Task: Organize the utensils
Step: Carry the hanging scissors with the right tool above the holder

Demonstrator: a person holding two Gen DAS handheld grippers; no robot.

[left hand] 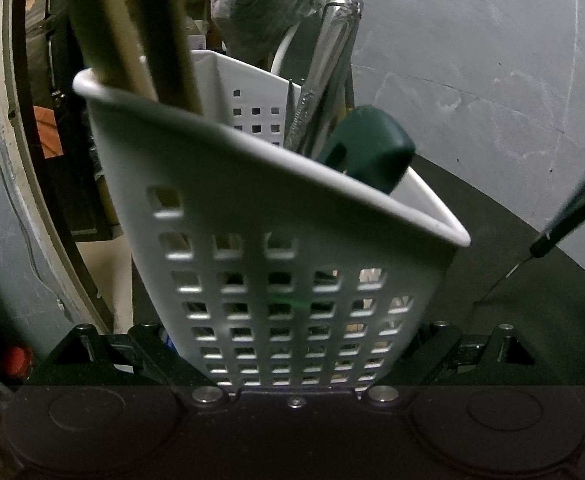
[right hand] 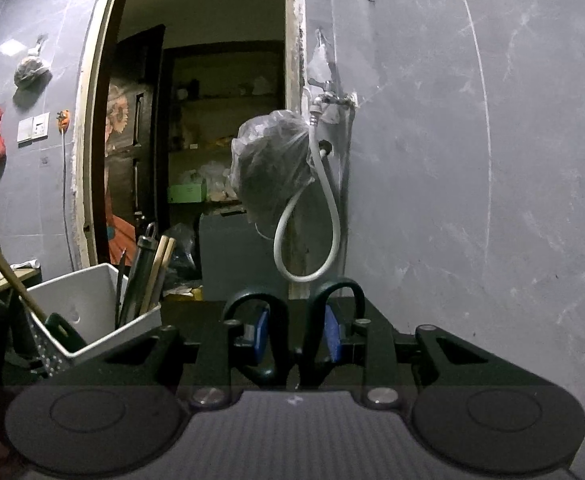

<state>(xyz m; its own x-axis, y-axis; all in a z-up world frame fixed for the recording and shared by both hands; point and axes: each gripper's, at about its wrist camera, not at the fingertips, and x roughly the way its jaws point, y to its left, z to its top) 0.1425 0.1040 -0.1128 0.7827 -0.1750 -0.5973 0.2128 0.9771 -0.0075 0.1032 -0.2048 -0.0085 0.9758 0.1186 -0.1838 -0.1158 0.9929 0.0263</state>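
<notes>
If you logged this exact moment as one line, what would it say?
left tool: clamped on white utensil caddy | right tool: holding dark-handled scissors | scissors: outside caddy | caddy: holds several utensils

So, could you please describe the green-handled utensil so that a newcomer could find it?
Find the white perforated caddy on the dark table. Among wooden and steel handles, the green handle leans at its rim, the only coloured, slotted one.

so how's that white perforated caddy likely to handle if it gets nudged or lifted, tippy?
Probably tippy: the white caddy already leans, and tall handles like the wooden sticks and metal tool stand well above its rim. Likely light and slightly flexible, as its thin walls are full of holes. The smooth plastic may slip between the left gripper's fingers.
</notes>
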